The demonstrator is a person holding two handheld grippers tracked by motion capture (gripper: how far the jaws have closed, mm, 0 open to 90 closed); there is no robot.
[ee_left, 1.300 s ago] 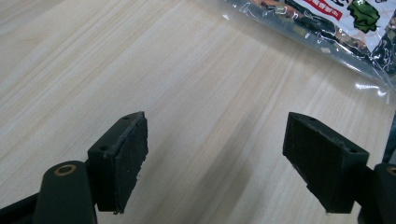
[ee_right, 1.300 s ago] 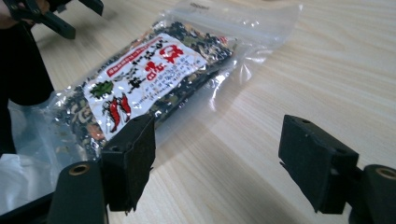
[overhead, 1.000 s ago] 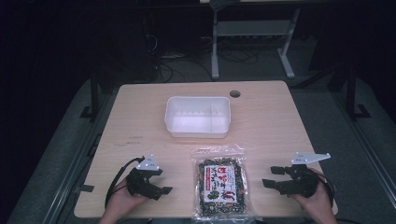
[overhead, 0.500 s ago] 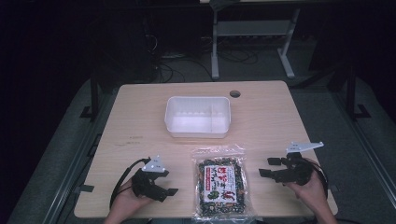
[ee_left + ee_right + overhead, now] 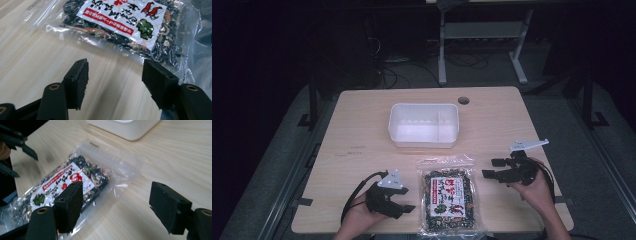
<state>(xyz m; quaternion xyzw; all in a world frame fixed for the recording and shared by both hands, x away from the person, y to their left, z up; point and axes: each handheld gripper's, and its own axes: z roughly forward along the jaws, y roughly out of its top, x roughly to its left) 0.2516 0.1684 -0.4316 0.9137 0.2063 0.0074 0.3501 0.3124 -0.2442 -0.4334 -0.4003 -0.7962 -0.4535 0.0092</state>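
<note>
— Your left claw (image 5: 113,82)?
— Jaws apart and just been closing, nothing between them; the dried-food bag (image 5: 449,197) lies just ahead on the counter (image 5: 357,130).
— Your right claw (image 5: 117,205)?
— Gaping, empty. Its view catches the white tub (image 5: 127,127) behind the bag.

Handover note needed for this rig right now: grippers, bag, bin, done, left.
Left hand-held gripper: jaws apart, just been closing, nothing between them, just left of the snack bag.
Right hand-held gripper: open, empty, to the bag's right, pointing at it.
Bag: flat on the table at the near edge, sealed, untouched.
White bin: beyond the bag, mid-table, looks empty.
Done: both grippers brought up beside the bag.
Left: probably grasp the bag and move it to the bin.
</note>
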